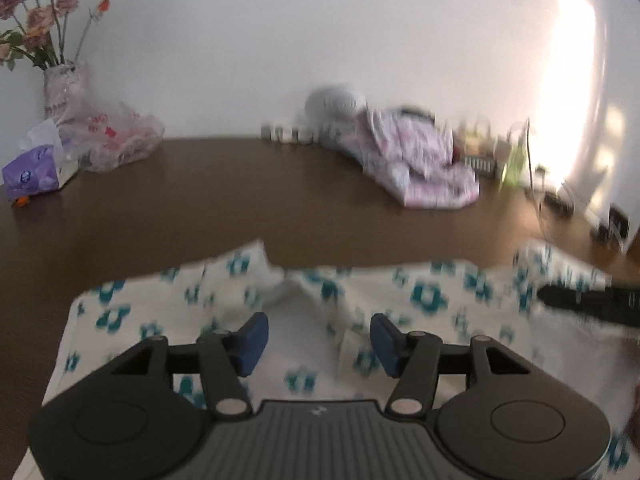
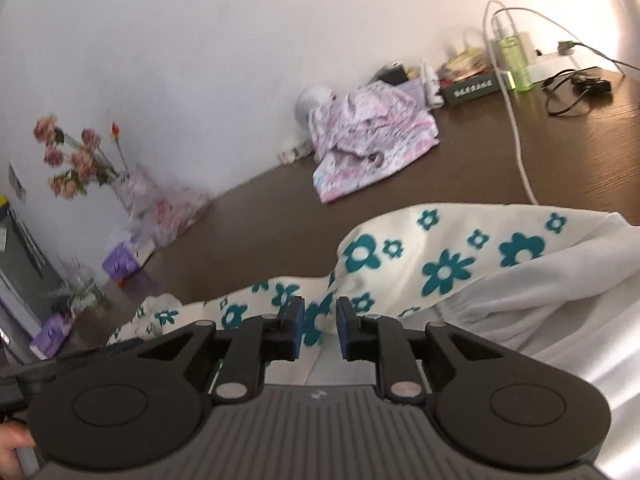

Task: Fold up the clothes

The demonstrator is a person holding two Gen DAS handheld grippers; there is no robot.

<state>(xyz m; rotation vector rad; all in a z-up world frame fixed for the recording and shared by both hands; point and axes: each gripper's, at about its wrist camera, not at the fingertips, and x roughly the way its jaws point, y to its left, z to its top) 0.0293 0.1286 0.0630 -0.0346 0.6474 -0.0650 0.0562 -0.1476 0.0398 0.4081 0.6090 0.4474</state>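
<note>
Both grippers hang parted and empty, the left gripper (image 1: 319,340) wide, the right gripper (image 2: 319,328) narrower, over the flower-print garment (image 1: 400,300) spread on the brown table (image 1: 240,200), likely picking edges to fold.

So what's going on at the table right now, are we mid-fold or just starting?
It looks early. A person holds both grippers over the cream garment with teal flowers, which lies rumpled on the brown table, not folded flat. The left gripper is open above the cloth, gripping nothing. The right gripper has its fingers only narrowly apart at a raised fold of the fabric, with no clear pinch on it. A pink patterned garment sits bunched near the wall, untouched.
</note>
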